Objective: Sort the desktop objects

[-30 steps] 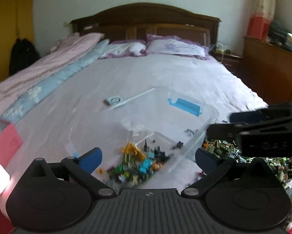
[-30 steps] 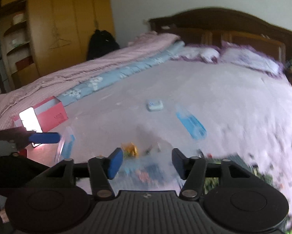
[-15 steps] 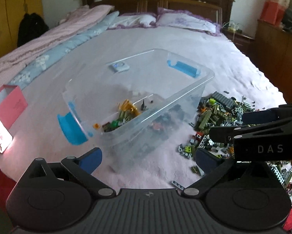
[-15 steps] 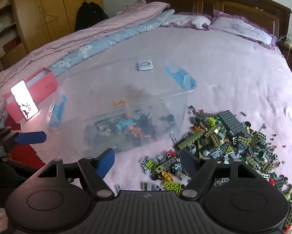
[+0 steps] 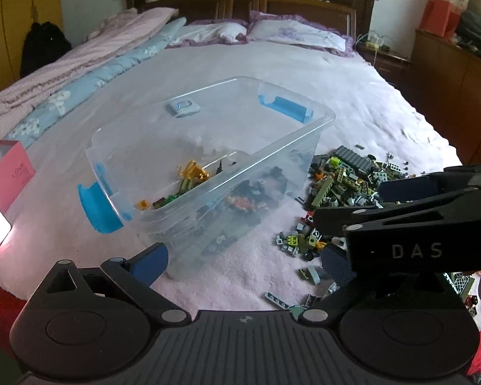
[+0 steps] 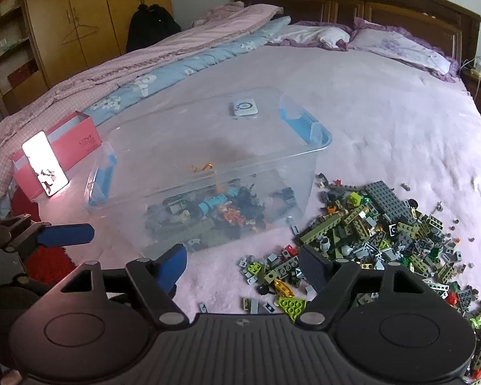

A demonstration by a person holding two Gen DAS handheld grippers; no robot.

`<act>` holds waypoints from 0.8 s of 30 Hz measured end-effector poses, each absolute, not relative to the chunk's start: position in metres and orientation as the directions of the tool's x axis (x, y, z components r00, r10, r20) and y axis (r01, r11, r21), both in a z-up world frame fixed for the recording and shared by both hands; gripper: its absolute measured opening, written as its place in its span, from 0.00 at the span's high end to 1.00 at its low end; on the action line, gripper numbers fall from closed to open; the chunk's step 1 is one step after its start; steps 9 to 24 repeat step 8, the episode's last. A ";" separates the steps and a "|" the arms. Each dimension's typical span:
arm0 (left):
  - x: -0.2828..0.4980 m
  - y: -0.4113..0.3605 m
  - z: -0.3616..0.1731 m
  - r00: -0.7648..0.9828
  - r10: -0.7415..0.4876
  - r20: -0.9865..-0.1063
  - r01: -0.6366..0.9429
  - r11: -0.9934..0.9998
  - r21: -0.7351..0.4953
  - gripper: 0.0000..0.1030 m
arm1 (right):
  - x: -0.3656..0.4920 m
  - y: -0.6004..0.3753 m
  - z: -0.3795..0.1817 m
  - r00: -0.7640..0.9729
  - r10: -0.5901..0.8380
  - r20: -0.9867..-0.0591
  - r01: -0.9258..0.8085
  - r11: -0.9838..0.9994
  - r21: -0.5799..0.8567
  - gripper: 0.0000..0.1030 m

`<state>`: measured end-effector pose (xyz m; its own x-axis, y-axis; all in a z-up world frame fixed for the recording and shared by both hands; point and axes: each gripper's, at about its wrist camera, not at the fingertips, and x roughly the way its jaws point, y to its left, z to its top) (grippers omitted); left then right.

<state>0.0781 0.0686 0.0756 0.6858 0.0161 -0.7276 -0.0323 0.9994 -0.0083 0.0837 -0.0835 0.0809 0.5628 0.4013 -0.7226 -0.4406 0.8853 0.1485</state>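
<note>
A clear plastic bin (image 5: 272, 157) with blue handles stands on the bed and holds some small toy bricks (image 5: 192, 179); it also shows in the right wrist view (image 6: 298, 160). A pile of loose grey, green and black bricks (image 6: 385, 227) lies to its right, also seen in the left wrist view (image 5: 346, 179). My left gripper (image 5: 243, 264) is open and empty, just in front of the bin. My right gripper (image 6: 243, 266) is open and empty, above the near edge of the pile. The right gripper also crosses the left wrist view (image 5: 401, 221).
A pink box (image 6: 60, 147) with a lit phone (image 6: 44, 163) leaning on it sits at the left bed edge. A small white device (image 6: 243, 109) lies beyond the bin. Folded quilts (image 6: 144, 64) run along the left; pillows (image 6: 401, 45) and headboard are at the back.
Both wrist views have tilted down from the far bed to the bin and brick pile and have steadied. Both grippers stay open.
</note>
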 end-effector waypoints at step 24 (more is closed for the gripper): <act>0.079 0.069 0.078 0.696 0.036 -0.717 -0.045 0.999 0.006 0.00 | 0.083 -0.083 0.085 0.578 0.408 -0.707 -0.444 0.884 0.146 0.23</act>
